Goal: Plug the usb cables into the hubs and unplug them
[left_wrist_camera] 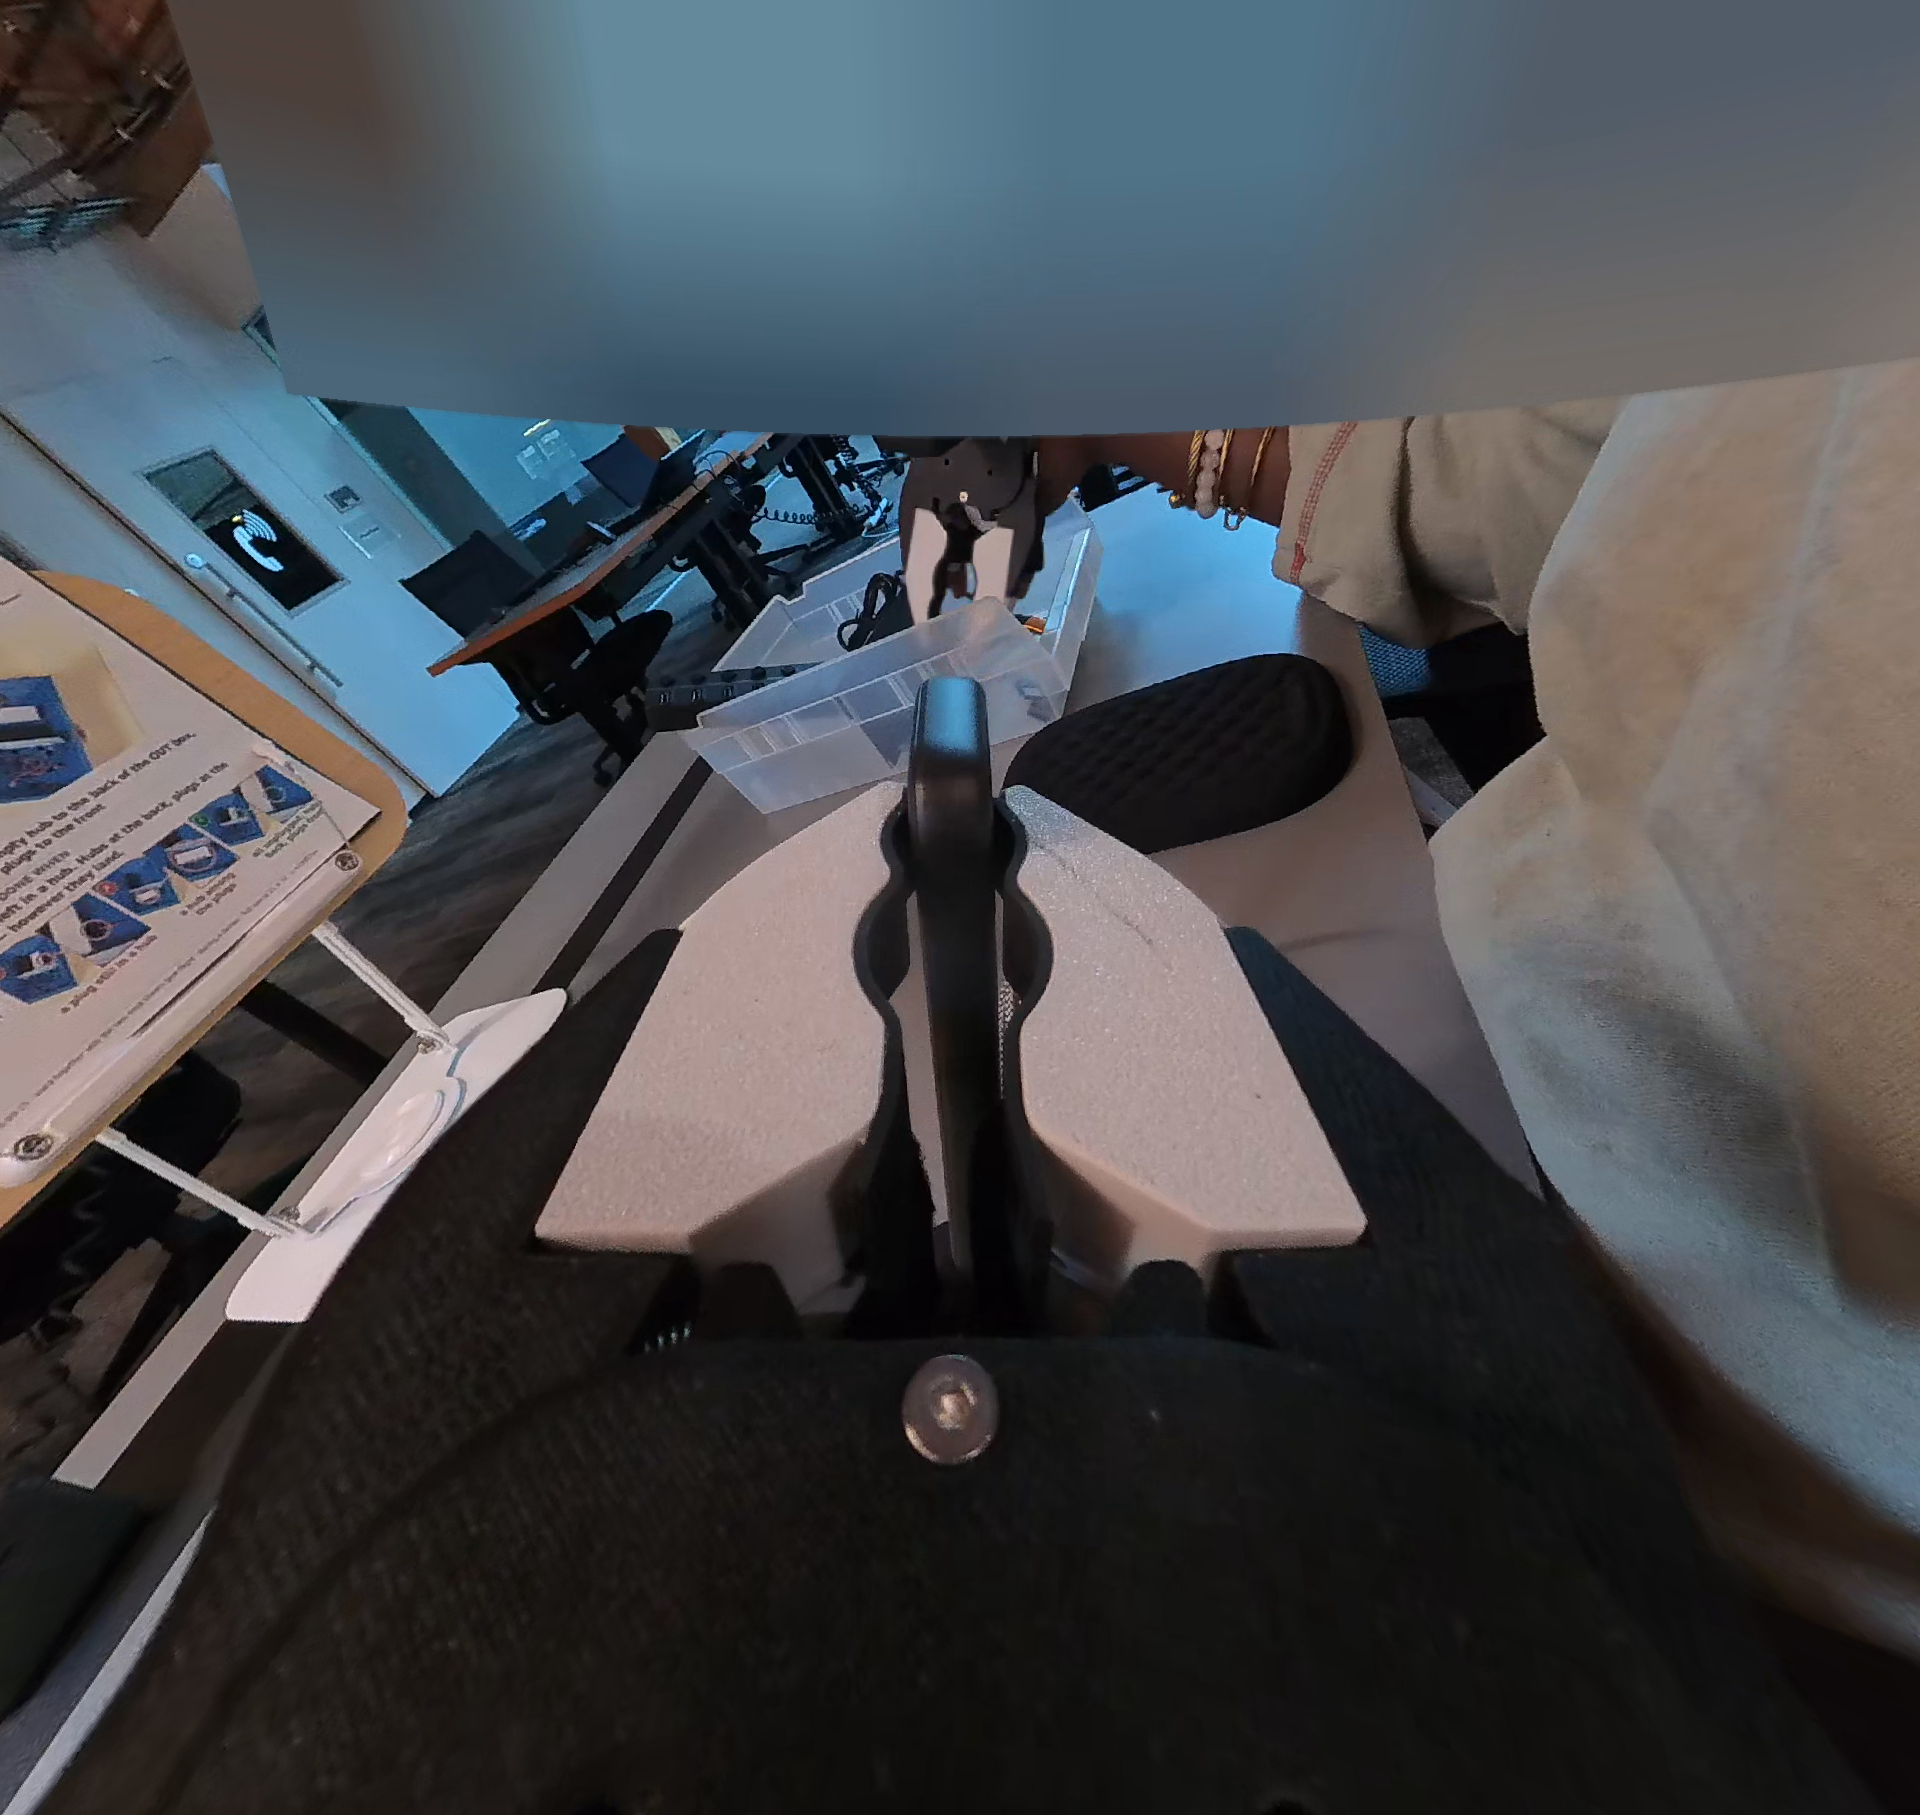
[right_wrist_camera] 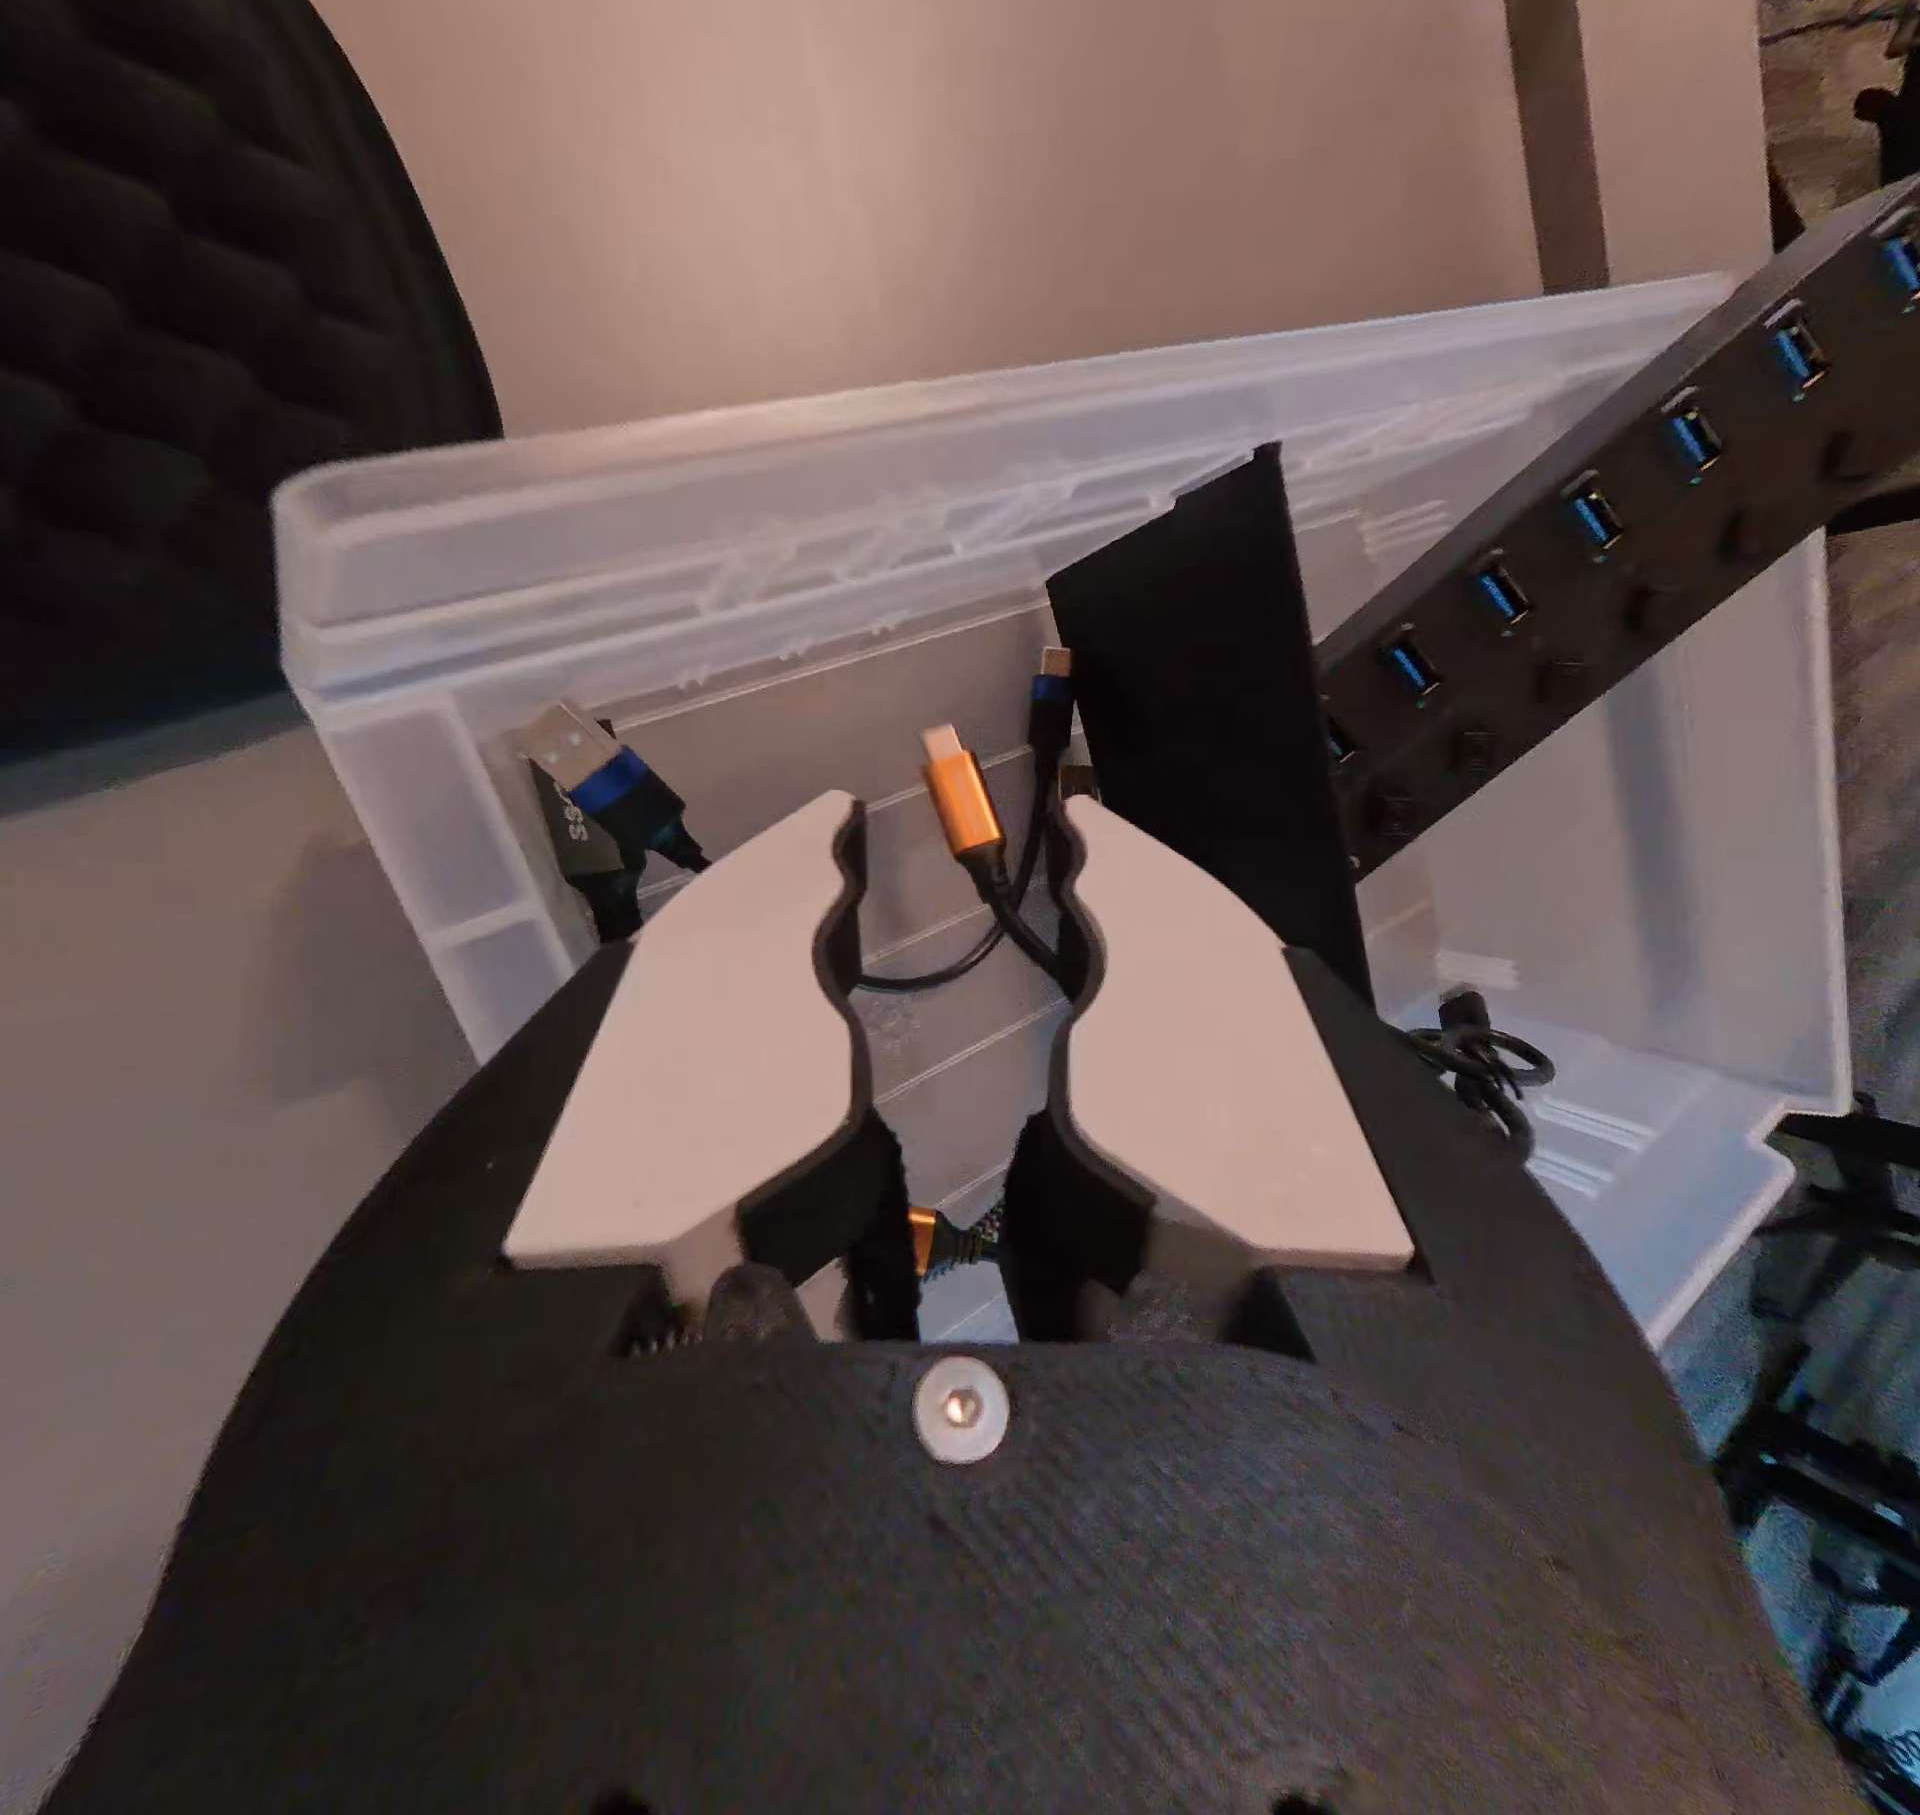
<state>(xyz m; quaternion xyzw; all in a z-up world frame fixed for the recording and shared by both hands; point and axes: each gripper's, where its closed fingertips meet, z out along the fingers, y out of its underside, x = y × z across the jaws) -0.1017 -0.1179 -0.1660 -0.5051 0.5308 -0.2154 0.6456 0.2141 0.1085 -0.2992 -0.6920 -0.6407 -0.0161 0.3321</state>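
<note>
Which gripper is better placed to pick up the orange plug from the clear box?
Right. The right gripper is open, directly over the orange plug in the clear box. The left gripper is shut on a black hub, farther from the box.

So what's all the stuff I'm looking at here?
Clear plastic bin: one, on the grey table.
Hub: one, long, black, blue ports, leaning across the bin.
Black divider: one, upright in the bin.
Orange plug: one, in the bin.
Blue-banded plugs: two, in the bin.
Black flat object: one, clamped between the left fingers.
Instruction board: one, left.
Left gripper: shut.
Right gripper: open, above the bin.
</note>
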